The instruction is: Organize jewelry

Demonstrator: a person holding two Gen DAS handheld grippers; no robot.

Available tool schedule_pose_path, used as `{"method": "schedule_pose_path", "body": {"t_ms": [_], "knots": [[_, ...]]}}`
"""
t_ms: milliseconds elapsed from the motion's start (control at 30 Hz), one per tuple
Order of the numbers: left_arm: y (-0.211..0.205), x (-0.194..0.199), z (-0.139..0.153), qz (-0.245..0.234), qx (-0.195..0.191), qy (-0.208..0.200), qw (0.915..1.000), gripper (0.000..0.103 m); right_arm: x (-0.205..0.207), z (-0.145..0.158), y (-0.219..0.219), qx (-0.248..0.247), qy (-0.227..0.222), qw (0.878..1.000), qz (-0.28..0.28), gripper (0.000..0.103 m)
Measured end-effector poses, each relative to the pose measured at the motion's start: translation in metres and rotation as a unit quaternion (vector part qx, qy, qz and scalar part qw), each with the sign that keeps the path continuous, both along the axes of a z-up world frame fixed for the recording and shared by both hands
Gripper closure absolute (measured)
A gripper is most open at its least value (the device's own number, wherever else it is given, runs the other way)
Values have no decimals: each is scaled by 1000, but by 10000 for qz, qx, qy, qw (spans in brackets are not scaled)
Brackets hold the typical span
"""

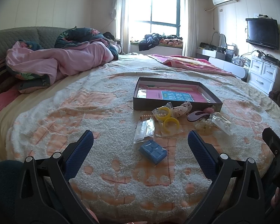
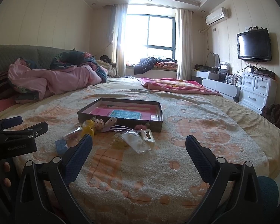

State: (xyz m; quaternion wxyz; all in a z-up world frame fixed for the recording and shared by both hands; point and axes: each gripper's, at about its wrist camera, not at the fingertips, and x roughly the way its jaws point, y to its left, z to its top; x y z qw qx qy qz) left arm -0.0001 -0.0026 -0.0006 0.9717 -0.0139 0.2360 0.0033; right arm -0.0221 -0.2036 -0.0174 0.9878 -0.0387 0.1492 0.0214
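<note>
Both the left gripper (image 1: 140, 141) and right gripper (image 2: 139, 145) gape wide, empty, above a nubbly bedspread (image 1: 106, 112); bagged jewelry (image 1: 168, 122) lies before the dark tray (image 1: 174, 105); bag contents are indistinct; window (image 2: 149, 31) glare hides the outdoors.

Your left gripper (image 1: 140, 140) is held low and level, with both blue-padded jaws spread wide and nothing between them. Your right gripper (image 2: 139, 142) is just beside it, also level, jaws wide apart and holding nothing.
</note>
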Motion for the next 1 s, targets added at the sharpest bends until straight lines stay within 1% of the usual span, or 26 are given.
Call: {"method": "schedule_pose_path", "body": {"t_ms": [700, 1000], "knots": [[3, 2, 4, 10, 5, -20, 10000, 10, 1, -3, 0, 37, 17, 10000, -13, 6], [8, 4, 5, 32, -43, 30, 10000, 10, 7, -5, 0, 44, 153, 9998, 120, 6]]}}
